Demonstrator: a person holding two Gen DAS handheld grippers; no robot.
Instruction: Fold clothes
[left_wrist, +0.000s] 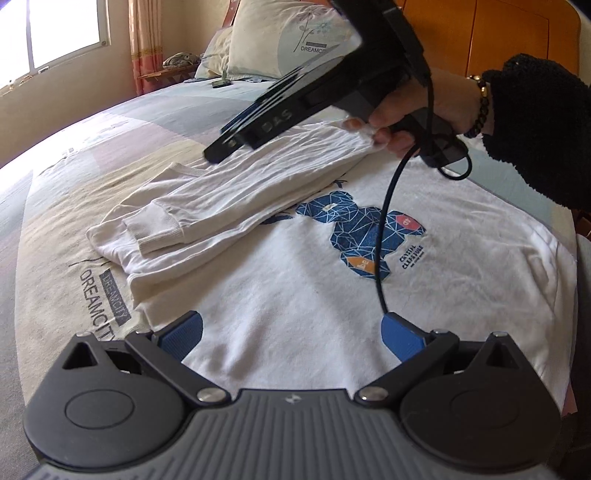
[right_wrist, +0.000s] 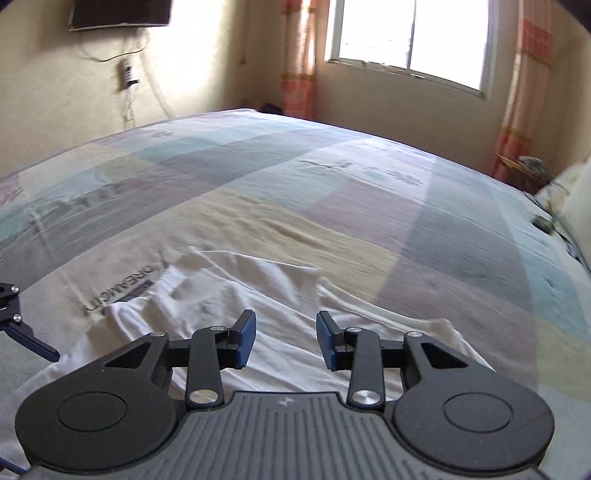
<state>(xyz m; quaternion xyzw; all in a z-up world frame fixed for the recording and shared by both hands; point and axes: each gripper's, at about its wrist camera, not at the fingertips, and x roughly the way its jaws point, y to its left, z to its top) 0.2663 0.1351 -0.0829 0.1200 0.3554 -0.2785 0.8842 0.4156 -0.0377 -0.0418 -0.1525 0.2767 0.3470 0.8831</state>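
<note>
sweatshirt (left_wrist: 332, 295), white with a blue bear print, lies flat near the bed's (left_wrist: 147, 122) near edge, one sleeve (left_wrist: 236, 192) already folded across its chest so the width narrows. left gripper (left_wrist: 291, 336) hovers over the hem, jaws wide and empty, probably waiting for the next fold. right gripper (right_wrist: 286, 338) hangs above the folded sleeve, jaws parted, nothing between them; blur hides finer detail.
</note>
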